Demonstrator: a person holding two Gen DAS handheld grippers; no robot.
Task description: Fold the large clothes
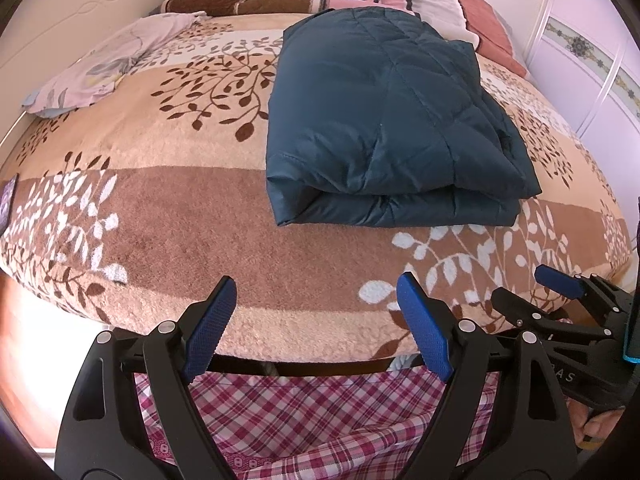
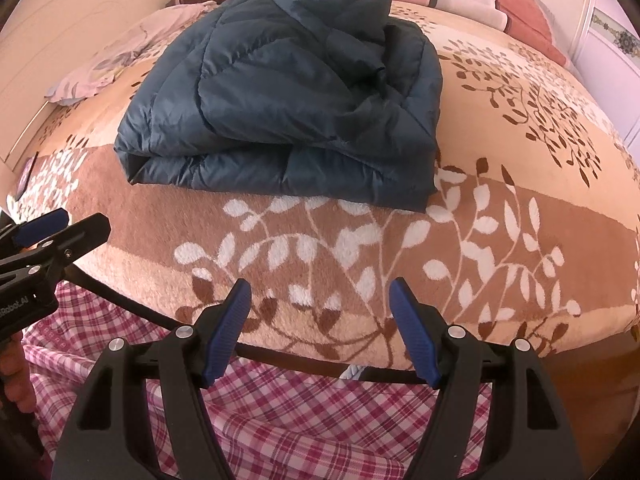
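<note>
- Position: the dark teal quilted jacket (image 1: 384, 128) lies on the bed blanket (image 1: 168, 216), ahead of and beyond both my grippers, well apart from each; neither touches it.
- Long axis: the bundle runs roughly away from me, its rolled fold edge facing the near side of the bed.
- Nearer hand: from the left gripper (image 1: 316, 324) the jacket sits right of centre; from the right gripper (image 2: 320, 330) it sits left of centre; so it lies between them, and which is nearer I cannot fairly tell through the fisheye.
- Grippers: both stand wide, blue pads apart, nothing between them.
- Appearance: puffy, stitched in channels, doubled over in at least two layers; upper layer rumpled toward the far right; I judge the folding largely done.
</note>
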